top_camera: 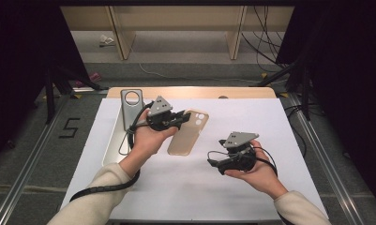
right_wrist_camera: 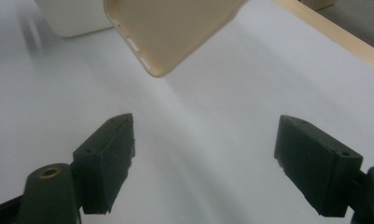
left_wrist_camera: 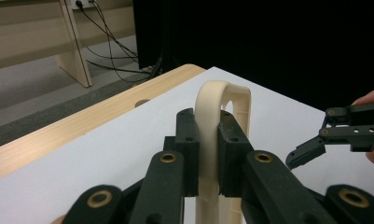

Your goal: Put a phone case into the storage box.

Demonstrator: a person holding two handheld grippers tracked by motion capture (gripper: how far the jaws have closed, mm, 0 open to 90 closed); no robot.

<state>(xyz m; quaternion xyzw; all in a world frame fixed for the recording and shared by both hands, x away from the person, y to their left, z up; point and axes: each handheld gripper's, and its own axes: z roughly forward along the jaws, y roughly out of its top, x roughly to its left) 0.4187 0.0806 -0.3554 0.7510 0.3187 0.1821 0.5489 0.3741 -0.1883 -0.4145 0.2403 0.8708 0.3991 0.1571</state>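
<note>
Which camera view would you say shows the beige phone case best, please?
The high view: the whole phone case shows there, held by the left gripper. The left gripper view gives its clamped edge, the right gripper view one corner.

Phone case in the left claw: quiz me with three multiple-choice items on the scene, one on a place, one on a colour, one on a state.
1. Where is the grey phone case?
A. on the table by its far left part
B. in the right claw
C. on the floor

2. What colour is the phone case that the left claw holds?
A. blue
B. beige
C. red

3. How is the right claw?
A. shut on a case
B. open, holding nothing
C. shut on a cable

Answers: 1 A, the high view shows it lying past the left hand. 2 B, its beige shell shows between the claw's pads in the left gripper view. 3 B, the right gripper view shows its pads wide apart over the white sheet.
</note>
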